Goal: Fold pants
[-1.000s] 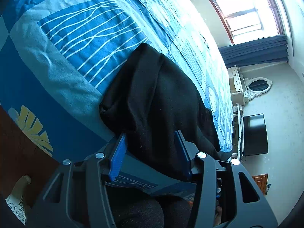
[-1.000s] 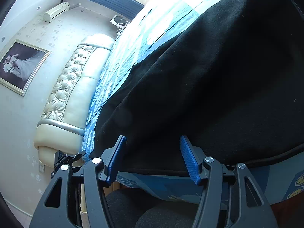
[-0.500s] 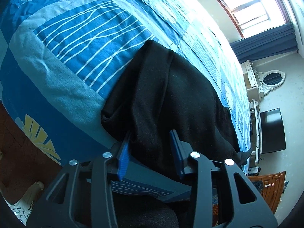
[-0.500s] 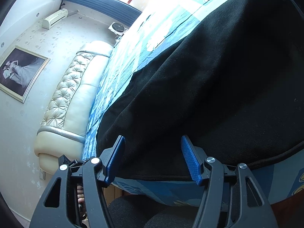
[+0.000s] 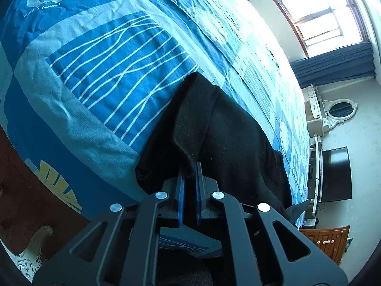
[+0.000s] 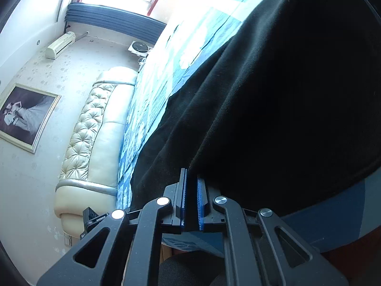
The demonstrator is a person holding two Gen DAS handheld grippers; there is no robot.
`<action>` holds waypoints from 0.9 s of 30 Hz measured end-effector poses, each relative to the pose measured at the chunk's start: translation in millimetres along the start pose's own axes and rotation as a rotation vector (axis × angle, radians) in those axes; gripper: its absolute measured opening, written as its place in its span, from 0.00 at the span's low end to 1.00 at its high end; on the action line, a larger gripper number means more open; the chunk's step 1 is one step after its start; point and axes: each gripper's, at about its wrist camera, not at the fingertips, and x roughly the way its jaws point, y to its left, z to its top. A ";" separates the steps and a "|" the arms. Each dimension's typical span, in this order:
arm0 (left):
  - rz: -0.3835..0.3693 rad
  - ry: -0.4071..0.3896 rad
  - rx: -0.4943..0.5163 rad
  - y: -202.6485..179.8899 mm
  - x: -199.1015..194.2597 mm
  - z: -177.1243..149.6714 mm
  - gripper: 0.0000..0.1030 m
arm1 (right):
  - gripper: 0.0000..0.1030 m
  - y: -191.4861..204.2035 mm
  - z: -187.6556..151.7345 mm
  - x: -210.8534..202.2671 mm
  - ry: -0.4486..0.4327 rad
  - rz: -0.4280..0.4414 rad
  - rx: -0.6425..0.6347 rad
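While pinched (twice): one pants (image 5: 228,138).

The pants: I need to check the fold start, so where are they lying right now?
The black pants lie on the blue patterned bedspread along the bed's near edge, with the left gripper and right gripper each pinching their near hem.

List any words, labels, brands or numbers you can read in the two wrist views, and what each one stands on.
No text can be read in either view.
Black clip beside the right gripper: pale lettering, too small and blurred to read.
Black pants, blue bedspread, framed picture, wall air conditioner, dark screen: patterns only, no legible print.
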 end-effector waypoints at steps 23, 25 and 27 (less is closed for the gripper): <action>0.141 -0.115 0.394 -43.9 -49.1 -32.4 0.56 | 0.41 -104.4 66.4 -209.8 -0.386 -0.084 0.242; 0.132 -0.127 0.403 -59.9 -40.8 -33.1 0.60 | 0.41 -142.9 69.3 -246.6 -0.526 -0.011 0.397; 0.117 -0.120 0.392 -73.9 -23.3 -32.2 0.64 | 0.44 -179.4 70.0 -268.1 -0.625 0.076 0.542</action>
